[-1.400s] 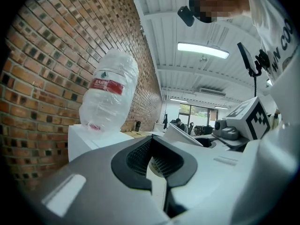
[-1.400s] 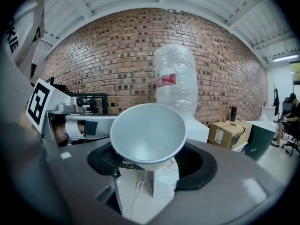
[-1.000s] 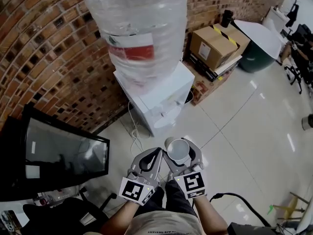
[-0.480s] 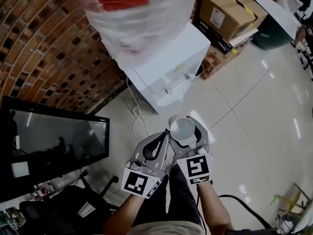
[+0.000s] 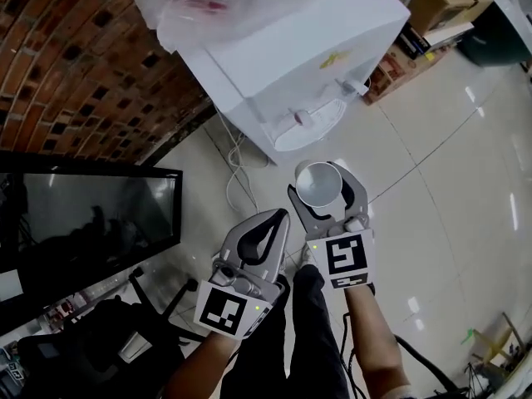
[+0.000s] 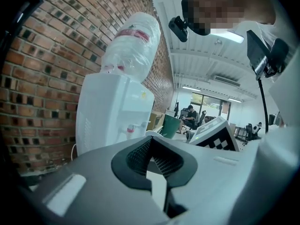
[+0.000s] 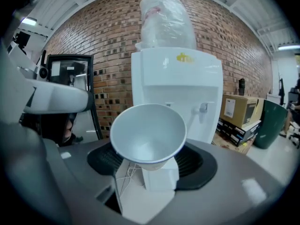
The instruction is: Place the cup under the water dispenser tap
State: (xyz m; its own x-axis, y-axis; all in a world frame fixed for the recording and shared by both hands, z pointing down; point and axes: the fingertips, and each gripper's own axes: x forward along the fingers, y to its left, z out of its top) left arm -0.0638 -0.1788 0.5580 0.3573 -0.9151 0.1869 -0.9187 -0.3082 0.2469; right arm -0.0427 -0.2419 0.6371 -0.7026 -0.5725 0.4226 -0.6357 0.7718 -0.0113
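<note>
Cup (image 5: 317, 185) nearer dispenser (image 5: 291, 65), clamped in right tool (image 5: 326, 169), floor (image 5: 432, 165) between them

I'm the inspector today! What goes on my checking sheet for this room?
Surface: shiny pale tiled floor.
Job's things: white cone-shaped cup in the right claw, not yet under the taps of the white box-shaped water dispenser.
Clutter: brown cardboard boxes, dark green bin.
Claws: right claw shut on the cup; left claw shut, empty.
Cables: white cord beside the dispenser; black cable lower right.
Surroundings: red brick wall, black flat screen.

White cup (image 7: 147, 130), white water dispenser (image 7: 182, 92)
</note>
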